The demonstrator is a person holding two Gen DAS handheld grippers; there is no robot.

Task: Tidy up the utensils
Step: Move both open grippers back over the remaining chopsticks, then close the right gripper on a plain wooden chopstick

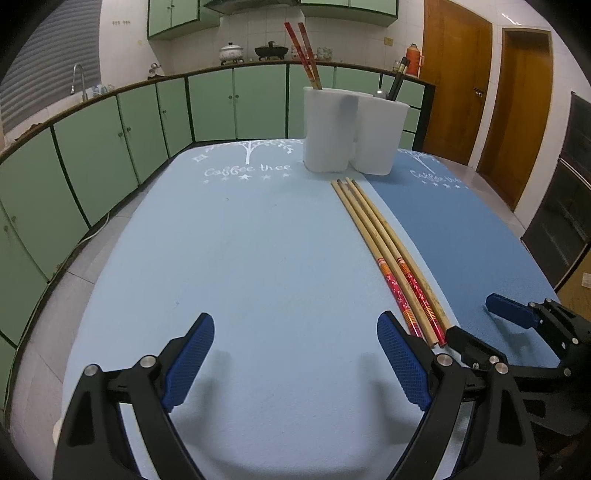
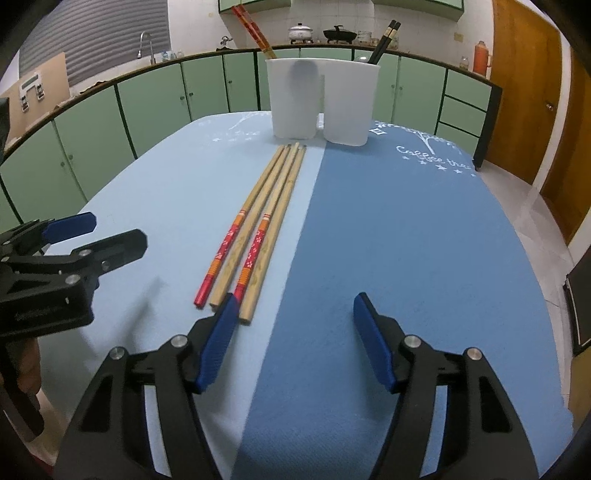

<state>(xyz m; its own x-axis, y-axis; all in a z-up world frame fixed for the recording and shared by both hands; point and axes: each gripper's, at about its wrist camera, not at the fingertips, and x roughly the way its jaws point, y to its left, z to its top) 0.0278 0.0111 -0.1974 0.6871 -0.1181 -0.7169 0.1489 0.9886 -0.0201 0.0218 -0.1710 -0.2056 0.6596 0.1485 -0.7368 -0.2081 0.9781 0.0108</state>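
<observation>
In the left wrist view, the left gripper [image 1: 295,363] hovers with fingers spread wide over the light blue mat [image 1: 229,236] on the tabletop. Four bamboo chopsticks, two with red patterned ends [image 1: 384,251], lie just right of it, running toward the far white plastic twin-cup holder [image 1: 351,129].

In the right wrist view, the right gripper [image 2: 293,343] is likewise agape and empty above the dark blue mat [image 2: 406,240], its left finger [image 2: 218,343] just beside the chopsticks' near ends.

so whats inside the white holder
The white holder has two compartments. Red chopsticks stick out of the left one and black chopsticks out of the right. A dark blurred shape shows through the left wall. The opaque walls hide everything lower down.
</observation>
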